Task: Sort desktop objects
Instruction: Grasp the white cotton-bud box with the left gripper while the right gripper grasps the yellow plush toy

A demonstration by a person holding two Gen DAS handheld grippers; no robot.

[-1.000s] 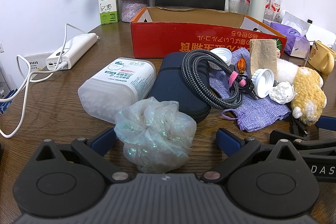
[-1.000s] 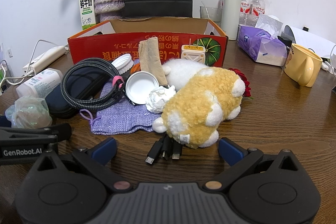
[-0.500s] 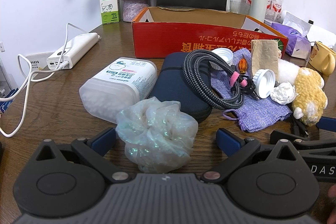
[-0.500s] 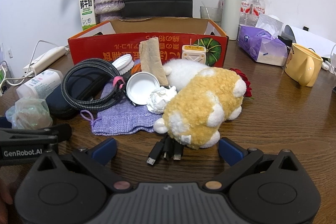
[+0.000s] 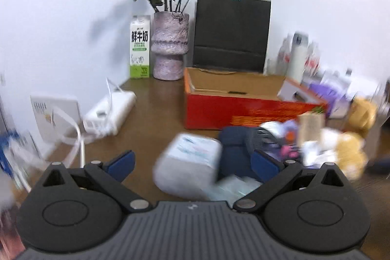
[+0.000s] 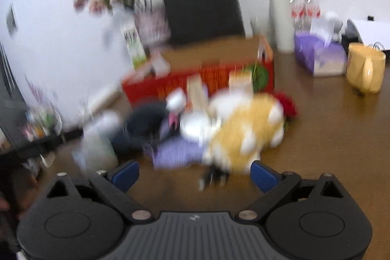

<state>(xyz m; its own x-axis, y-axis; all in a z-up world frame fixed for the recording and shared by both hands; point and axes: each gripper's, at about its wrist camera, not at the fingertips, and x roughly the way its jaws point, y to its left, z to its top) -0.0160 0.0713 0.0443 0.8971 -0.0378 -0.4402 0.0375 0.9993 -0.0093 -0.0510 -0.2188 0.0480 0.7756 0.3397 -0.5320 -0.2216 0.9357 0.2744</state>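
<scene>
Both views are motion-blurred. My left gripper is open and empty, raised above a white plastic bottle lying on the wooden table; a crumpled clear bag lies just below it. A dark blue pouch with a braided cable sits right of the bottle. The red cardboard box stands open behind. My right gripper is open and empty, above the table in front of a yellow and white plush toy, a purple cloth and black cable plugs.
A milk carton, a flower vase and a black paper bag stand at the back. A white power strip with cords lies left. A thermos, purple tissue pack and yellow mug stand right.
Both grippers have lifted and pulled back fast, blurring the views. The left one swung left and up, so the clear bag dropped to the lower frame. Nothing was grasped.
</scene>
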